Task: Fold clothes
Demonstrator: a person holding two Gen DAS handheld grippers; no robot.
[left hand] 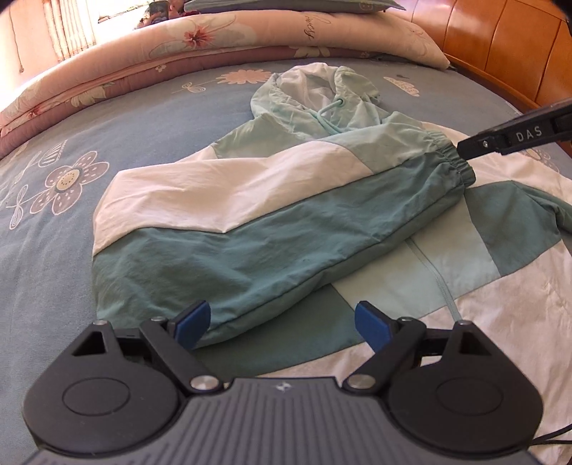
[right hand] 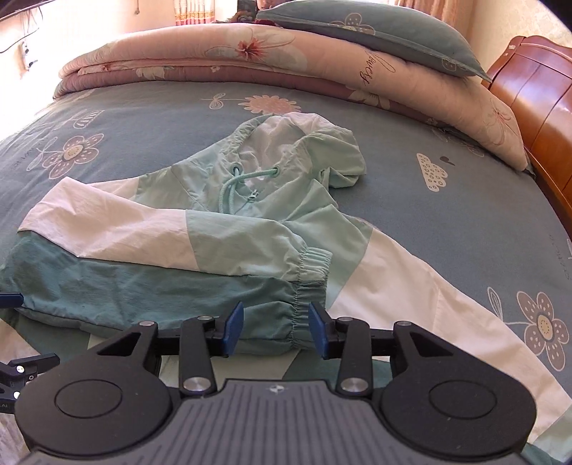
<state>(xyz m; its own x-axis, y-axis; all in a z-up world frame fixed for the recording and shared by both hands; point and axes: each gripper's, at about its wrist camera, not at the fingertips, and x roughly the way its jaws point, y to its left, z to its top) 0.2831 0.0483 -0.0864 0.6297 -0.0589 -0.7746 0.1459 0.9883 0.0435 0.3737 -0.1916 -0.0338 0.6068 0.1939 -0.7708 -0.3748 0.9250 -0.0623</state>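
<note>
A hooded jacket (left hand: 271,229) in mint, teal and white lies flat on the bed, hood (right hand: 286,150) toward the quilt. One sleeve (right hand: 143,257) is folded across the body. The sleeve's elastic cuff (right hand: 307,282) lies just ahead of my right gripper (right hand: 276,327), whose blue pads stand open on either side of the cuff's lower edge. In the left wrist view the right gripper (left hand: 464,150) reaches the cuff (left hand: 450,161) from the right. My left gripper (left hand: 282,322) is open over the sleeve's shoulder end, with nothing between its pads.
The bed sheet (left hand: 71,118) is blue with flower prints. A folded pink floral quilt (right hand: 250,60) and a teal pillow (right hand: 375,32) lie along the far side. A wooden headboard (right hand: 536,93) stands at the right.
</note>
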